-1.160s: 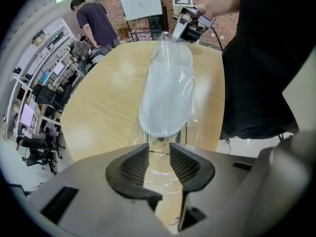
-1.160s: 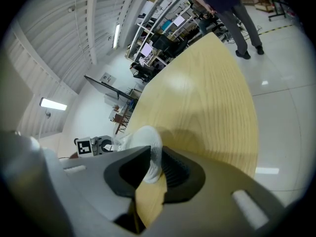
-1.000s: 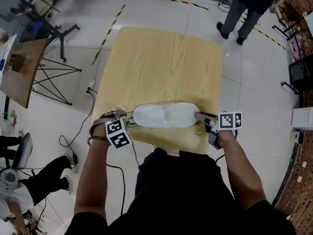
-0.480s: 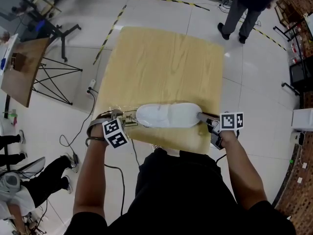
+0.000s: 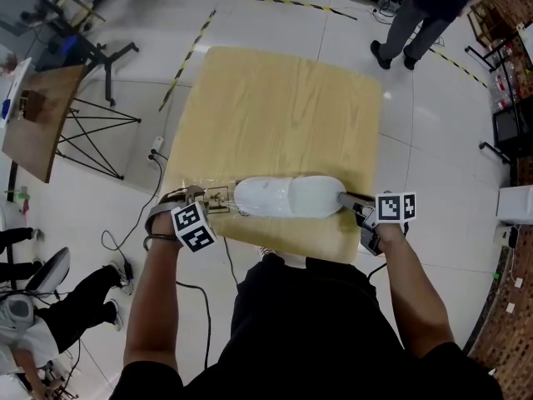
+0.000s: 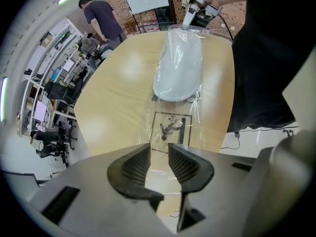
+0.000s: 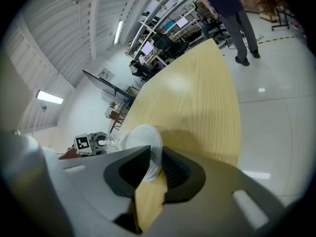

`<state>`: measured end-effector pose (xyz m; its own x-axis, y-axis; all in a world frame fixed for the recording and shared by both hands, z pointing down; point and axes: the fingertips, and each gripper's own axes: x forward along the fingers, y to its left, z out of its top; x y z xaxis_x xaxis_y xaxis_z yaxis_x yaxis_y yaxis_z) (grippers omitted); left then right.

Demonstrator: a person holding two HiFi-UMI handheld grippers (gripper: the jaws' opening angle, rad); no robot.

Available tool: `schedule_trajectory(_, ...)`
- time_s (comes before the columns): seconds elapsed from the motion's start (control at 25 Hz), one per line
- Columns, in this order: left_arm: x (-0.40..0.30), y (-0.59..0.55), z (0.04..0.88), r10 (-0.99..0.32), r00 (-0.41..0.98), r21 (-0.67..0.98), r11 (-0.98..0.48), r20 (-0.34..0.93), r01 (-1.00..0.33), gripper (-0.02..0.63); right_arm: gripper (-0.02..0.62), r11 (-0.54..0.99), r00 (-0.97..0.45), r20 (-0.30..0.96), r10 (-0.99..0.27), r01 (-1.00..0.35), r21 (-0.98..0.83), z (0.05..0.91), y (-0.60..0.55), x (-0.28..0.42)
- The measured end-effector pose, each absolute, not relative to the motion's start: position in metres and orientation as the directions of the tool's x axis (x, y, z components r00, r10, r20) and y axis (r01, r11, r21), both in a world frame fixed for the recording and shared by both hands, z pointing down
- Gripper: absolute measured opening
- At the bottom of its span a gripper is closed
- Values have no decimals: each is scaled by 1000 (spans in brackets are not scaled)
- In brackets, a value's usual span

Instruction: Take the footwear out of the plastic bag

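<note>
A white slipper (image 5: pixel 287 197) lies in a clear plastic bag (image 5: pixel 218 198) along the near edge of the wooden table (image 5: pixel 283 98). My right gripper (image 5: pixel 343 197) is shut on the slipper's right end; in the right gripper view the white fabric (image 7: pixel 143 137) sits squeezed between the pads (image 7: pixel 173 169). My left gripper (image 5: pixel 208 201) is at the bag's left end. Its jaws are closing, a gap still shows between them, and the bag's empty film with a printed label (image 6: pixel 170 127) runs toward and under them. In the left gripper view the slipper (image 6: pixel 178 68) stretches away to the right gripper (image 6: pixel 190 16).
The table's far part is bare wood. A person (image 5: pixel 425 15) stands on the tiled floor beyond the far right corner. A folding stand with a board (image 5: pixel 42 115) and floor cables (image 5: pixel 154 152) are to the left. Another person (image 5: pixel 50 307) sits at lower left.
The left gripper has drawn slightly left and the slipper has shifted a little right. More of the bag's empty labelled end now shows between them.
</note>
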<state>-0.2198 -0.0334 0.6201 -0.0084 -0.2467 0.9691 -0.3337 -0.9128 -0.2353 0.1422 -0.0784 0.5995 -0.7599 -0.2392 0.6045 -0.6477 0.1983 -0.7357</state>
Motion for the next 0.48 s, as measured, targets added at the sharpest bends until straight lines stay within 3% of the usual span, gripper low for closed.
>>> schedule_trajectory(0.48, -235, -33, 621, -255, -38, -251, -899, 966, -357, 112, 75, 213, -753, 617, -229, -657, -723, 601, -80, 150)
